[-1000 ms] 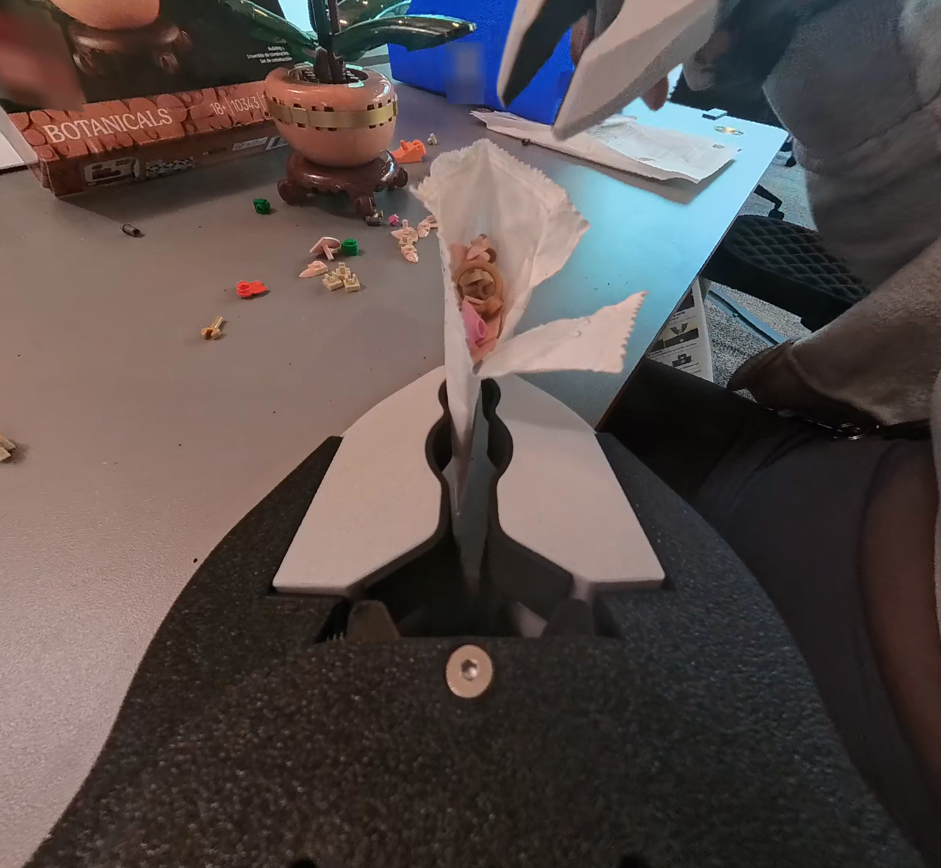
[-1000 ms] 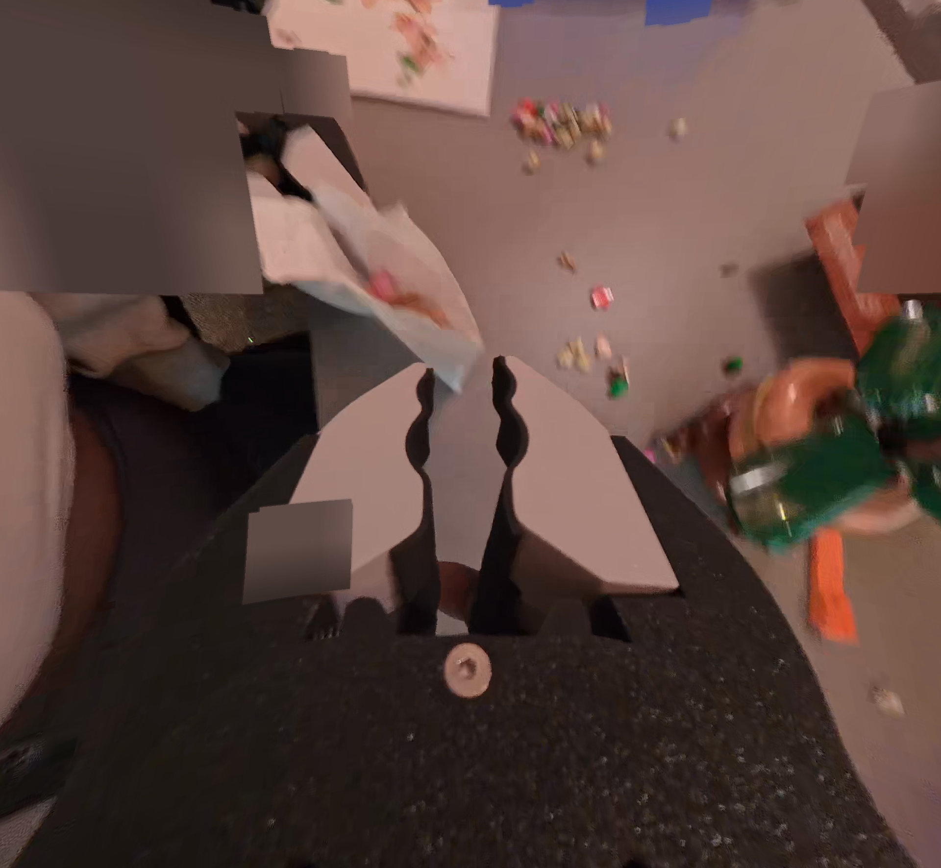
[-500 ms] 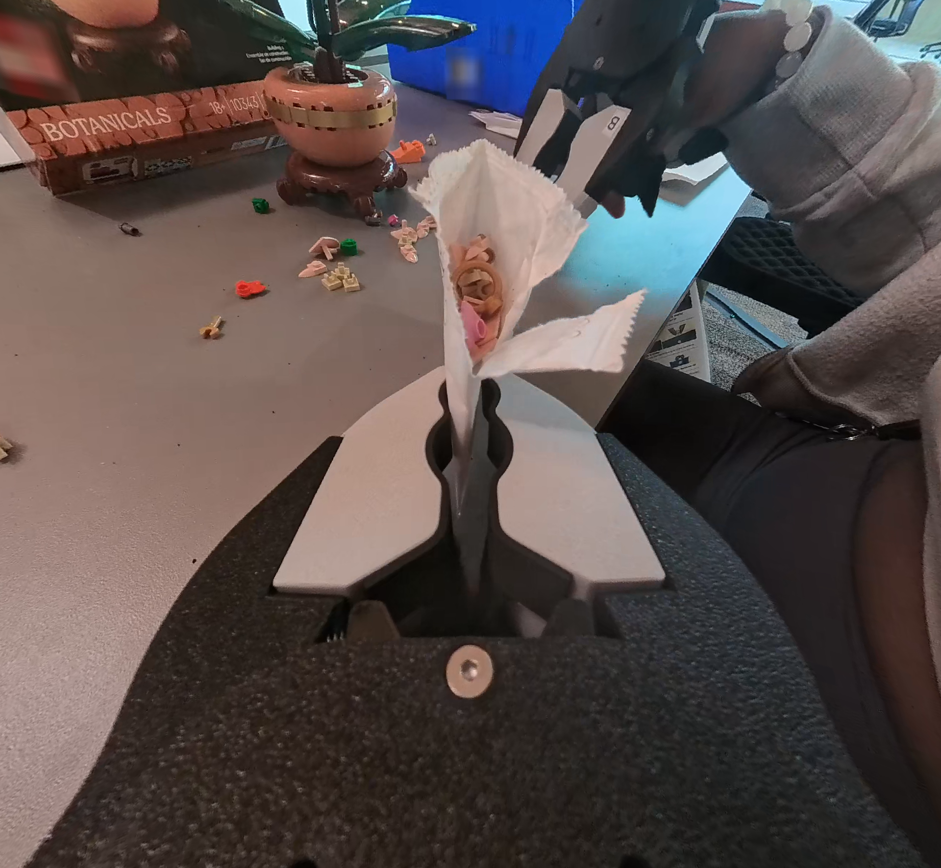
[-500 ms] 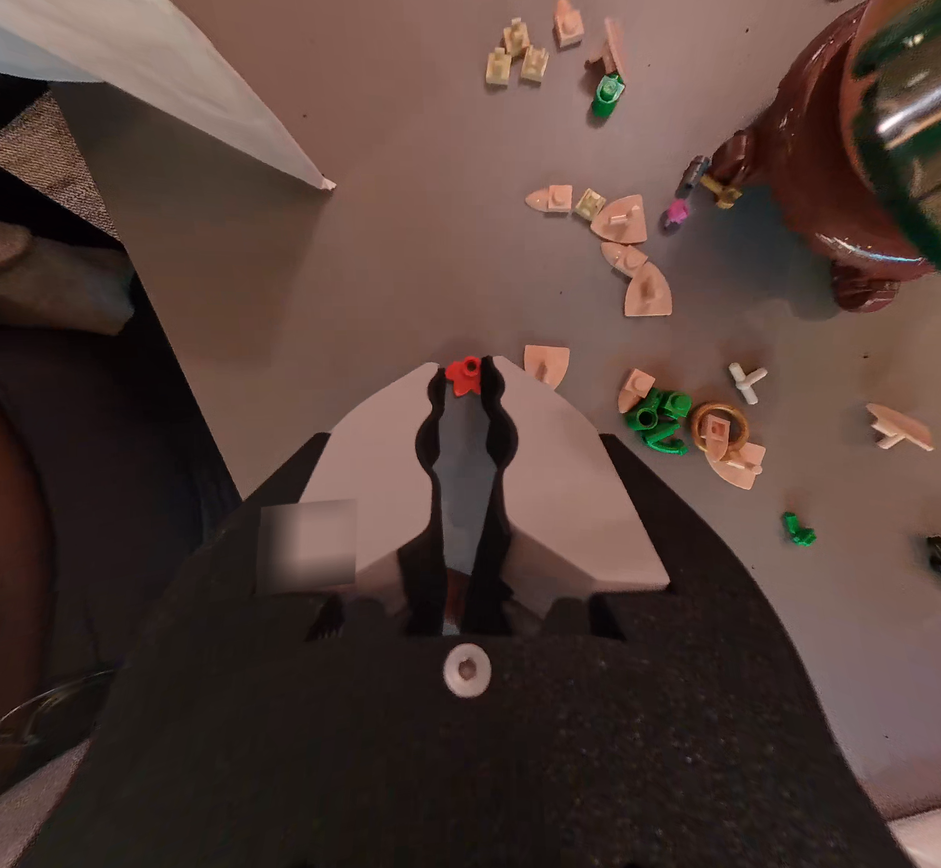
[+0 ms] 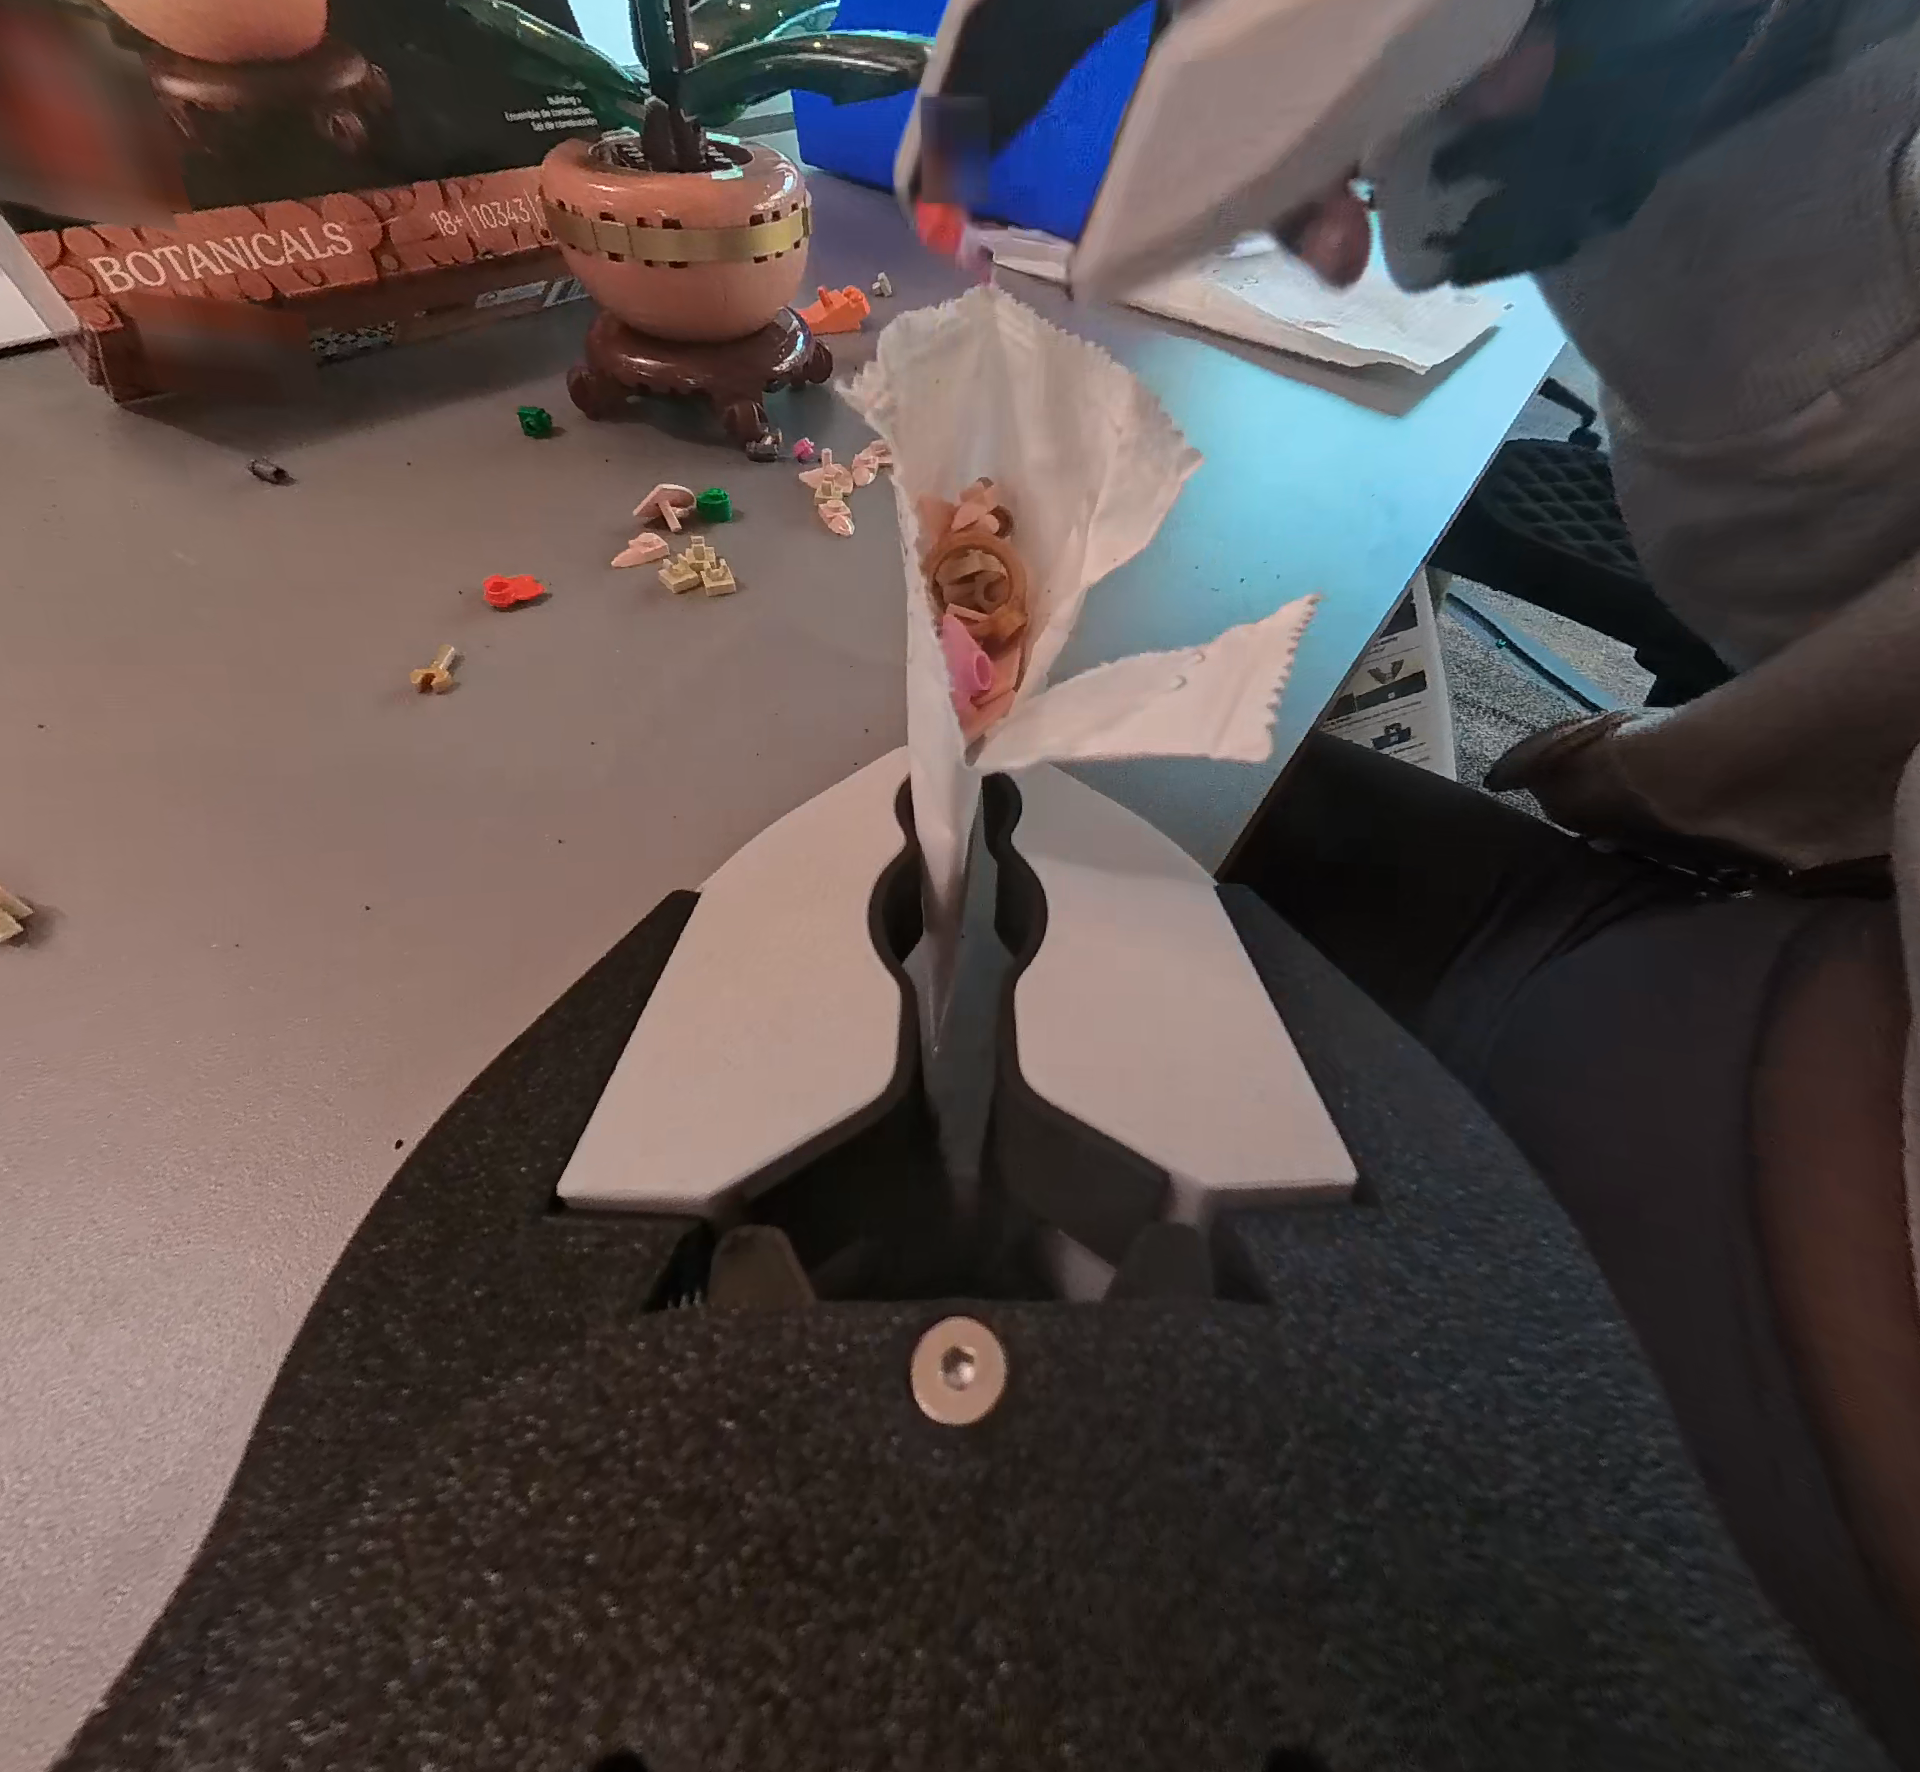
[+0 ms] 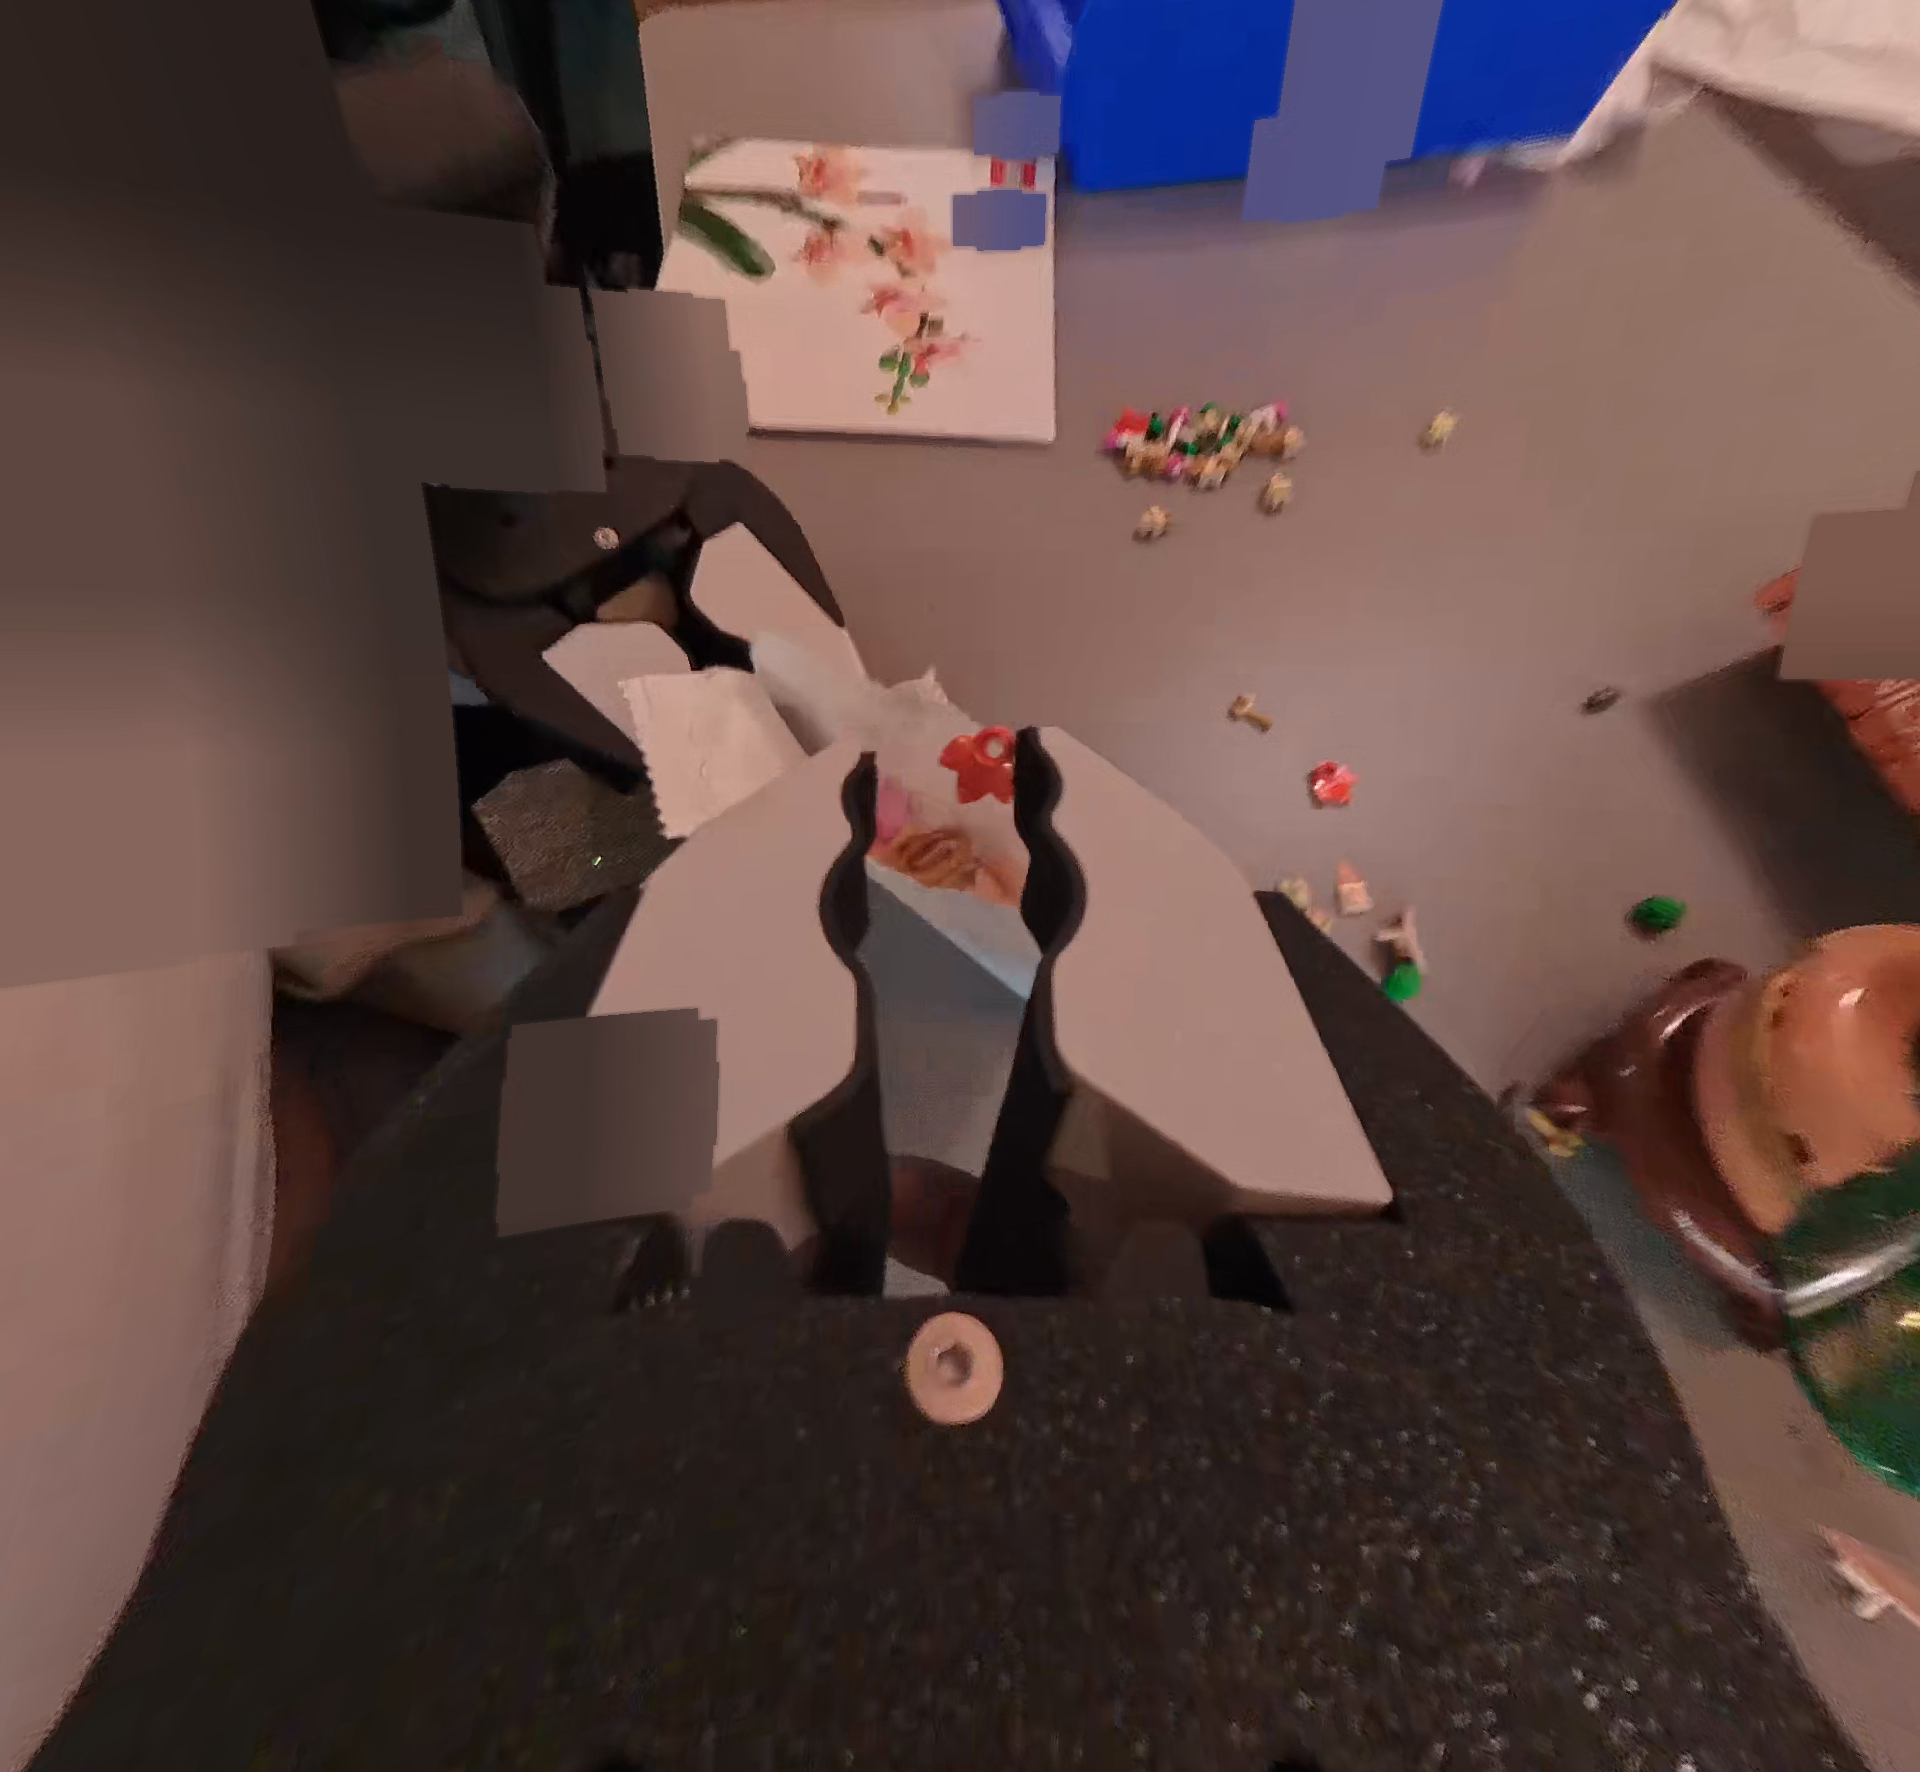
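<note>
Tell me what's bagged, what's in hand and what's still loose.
Bagged: tan and pink pieces lie inside the white paper bag. In hand: the left gripper is shut on the bag's bottom; the right gripper, jaws apart, has a red piece at its fingertips over the bag's mouth. Loose: other pieces lie scattered on the grey table.

The left gripper (image 5: 961,808) is squeezed tight. The right gripper (image 6: 951,756) is spread apart, up above the left one.
</note>
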The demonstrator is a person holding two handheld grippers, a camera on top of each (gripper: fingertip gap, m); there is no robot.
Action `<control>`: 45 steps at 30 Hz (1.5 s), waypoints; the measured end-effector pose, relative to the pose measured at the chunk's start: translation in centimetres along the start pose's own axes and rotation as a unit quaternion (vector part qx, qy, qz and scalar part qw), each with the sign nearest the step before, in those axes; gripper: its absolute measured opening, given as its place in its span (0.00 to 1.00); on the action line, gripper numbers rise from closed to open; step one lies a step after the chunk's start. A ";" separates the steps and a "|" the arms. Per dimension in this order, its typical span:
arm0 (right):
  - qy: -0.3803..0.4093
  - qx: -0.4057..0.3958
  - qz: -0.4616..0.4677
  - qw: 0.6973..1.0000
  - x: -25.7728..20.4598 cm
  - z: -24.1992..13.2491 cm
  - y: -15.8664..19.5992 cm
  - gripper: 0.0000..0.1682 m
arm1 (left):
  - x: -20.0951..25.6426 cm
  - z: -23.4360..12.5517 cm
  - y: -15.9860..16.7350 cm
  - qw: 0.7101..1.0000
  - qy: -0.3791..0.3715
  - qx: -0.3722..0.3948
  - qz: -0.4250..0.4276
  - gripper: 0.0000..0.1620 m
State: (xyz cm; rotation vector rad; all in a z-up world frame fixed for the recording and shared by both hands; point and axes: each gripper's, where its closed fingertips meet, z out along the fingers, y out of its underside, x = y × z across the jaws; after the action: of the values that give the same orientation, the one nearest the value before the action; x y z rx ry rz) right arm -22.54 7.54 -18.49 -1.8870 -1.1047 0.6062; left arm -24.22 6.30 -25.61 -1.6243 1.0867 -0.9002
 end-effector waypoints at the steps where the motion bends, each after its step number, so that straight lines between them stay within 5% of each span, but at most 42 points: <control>1: 0.000 -0.014 0.007 1.000 0.1 0.3 0.7 0.17 | 0.0 0.0 0.0 1.000 0.000 0.000 0.000 0.05; 8: 0.034 0.021 0.021 0.999 1.3 -2.6 1.8 0.21 | 0.0 0.0 0.0 1.000 0.001 0.000 0.000 0.05; 13: 0.157 -0.076 0.075 0.982 7.0 -6.5 9.0 0.16 | 0.0 0.0 0.0 1.000 0.001 0.000 0.000 0.05; 18: 0.145 -0.123 0.122 0.974 8.4 -4.9 13.5 0.16 | 0.0 0.0 0.0 1.000 -0.001 -0.001 0.000 0.05; 27: 0.142 -0.134 0.141 0.971 9.4 -3.7 14.1 0.04 | 0.1 0.0 0.0 1.000 0.006 0.000 0.004 0.01; 36: 0.121 -0.057 0.114 0.984 7.1 -4.3 10.6 0.01 | 0.2 0.0 0.1 1.000 0.002 -0.002 0.013 0.02; 45: -0.013 0.101 0.037 0.994 -0.3 -2.9 -0.4 0.01 | 0.0 0.1 0.1 1.000 -0.002 -0.002 0.018 0.02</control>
State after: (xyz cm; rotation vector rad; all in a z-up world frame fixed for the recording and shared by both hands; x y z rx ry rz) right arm -20.76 6.13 -16.60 -1.7554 -0.9544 0.7568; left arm -24.17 6.33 -25.69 -1.6051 1.1123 -0.8711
